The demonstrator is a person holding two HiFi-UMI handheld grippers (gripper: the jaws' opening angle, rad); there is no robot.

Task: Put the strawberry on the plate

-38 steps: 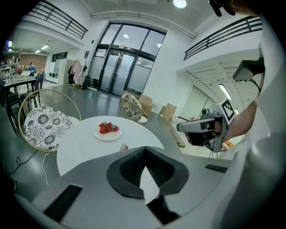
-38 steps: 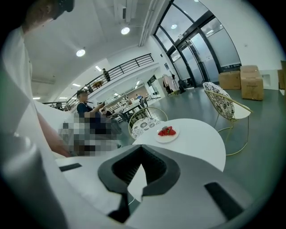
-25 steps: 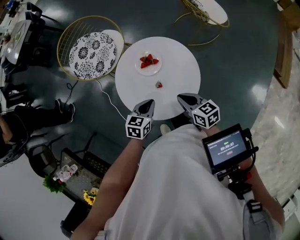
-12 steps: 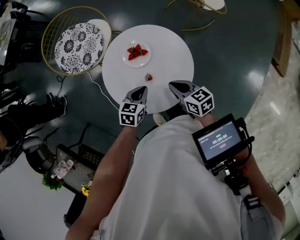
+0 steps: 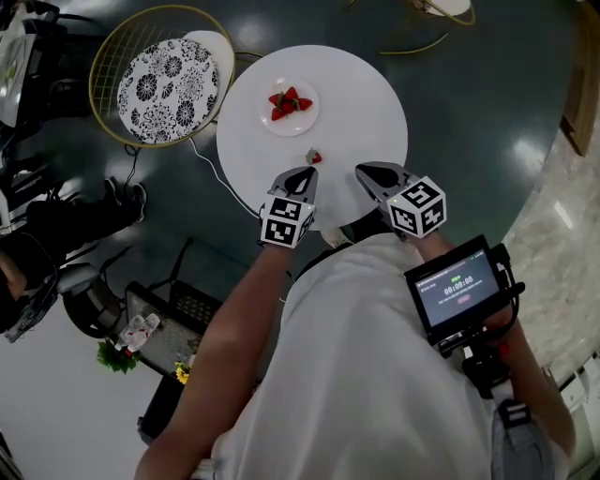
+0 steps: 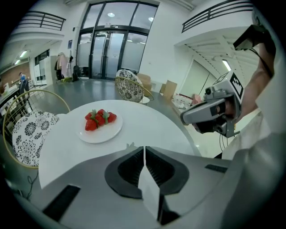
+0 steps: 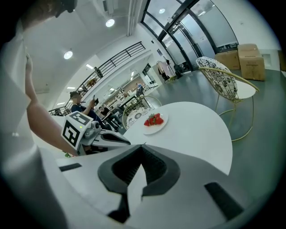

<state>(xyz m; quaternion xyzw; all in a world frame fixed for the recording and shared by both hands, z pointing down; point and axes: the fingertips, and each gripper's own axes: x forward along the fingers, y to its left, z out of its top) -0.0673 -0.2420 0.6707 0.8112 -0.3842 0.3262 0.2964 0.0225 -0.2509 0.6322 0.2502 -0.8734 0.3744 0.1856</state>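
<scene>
A round white table (image 5: 361, 108) carries a small white plate (image 5: 307, 117) with several red strawberries (image 5: 289, 101) on it. One loose strawberry (image 5: 314, 157) lies on the tabletop nearer me than the plate. My left gripper (image 5: 305, 173) is shut and empty, its tips just short of that berry. In the left gripper view only the berry's leaves (image 6: 130, 145) peek over the closed left gripper (image 6: 144, 148), with the plate (image 6: 107, 133) beyond. My right gripper (image 5: 364, 172) hovers shut over the table's near edge, and the right gripper view shows the right gripper (image 7: 142, 146) with nothing in it.
A gold wire chair with a patterned cushion (image 5: 167, 84) stands left of the table, and another chair (image 5: 441, 9) is at the far side. A black rack with flowers (image 5: 150, 333) sits on the floor at lower left. A small monitor (image 5: 459, 291) is mounted by my right arm.
My left gripper has moved forward and down toward the loose strawberry, closing most of the gap. The right gripper has kept its place. Both stay shut.
</scene>
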